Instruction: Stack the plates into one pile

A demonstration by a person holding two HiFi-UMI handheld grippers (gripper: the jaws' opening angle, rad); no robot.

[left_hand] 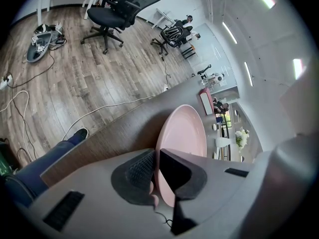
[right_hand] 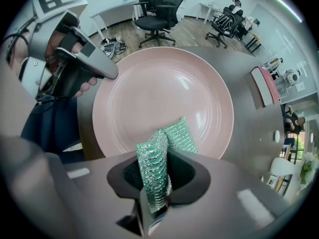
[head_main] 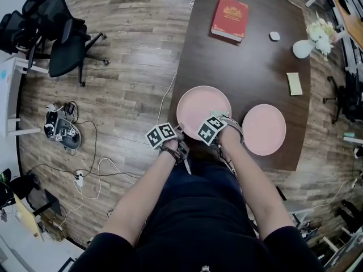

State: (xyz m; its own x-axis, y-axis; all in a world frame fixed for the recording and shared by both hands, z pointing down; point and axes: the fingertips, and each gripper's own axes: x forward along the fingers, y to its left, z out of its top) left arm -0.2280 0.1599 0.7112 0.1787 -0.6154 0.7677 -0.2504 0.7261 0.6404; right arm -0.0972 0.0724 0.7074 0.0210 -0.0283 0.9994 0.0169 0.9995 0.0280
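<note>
Two pink plates lie side by side on the dark brown table (head_main: 244, 61): a left plate (head_main: 198, 103) and a right plate (head_main: 264, 129). My left gripper (head_main: 180, 137) is shut on the near rim of the left plate (left_hand: 185, 131), one jaw above and one below the edge (left_hand: 157, 171). My right gripper (head_main: 220, 122) hangs over the same plate (right_hand: 159, 88), pointing down, shut on a folded green glittery sponge (right_hand: 160, 158) whose lower end touches the plate's inside. The left gripper's fingertips (right_hand: 107, 72) show at that plate's rim in the right gripper view.
A red book (head_main: 229, 17) lies at the table's far end. A small white object (head_main: 274, 36), a white vase with flowers (head_main: 309, 43) and a yellow pad (head_main: 294, 84) sit along the right side. Black office chairs (head_main: 59, 33) and cables (head_main: 85, 169) occupy the wood floor to the left.
</note>
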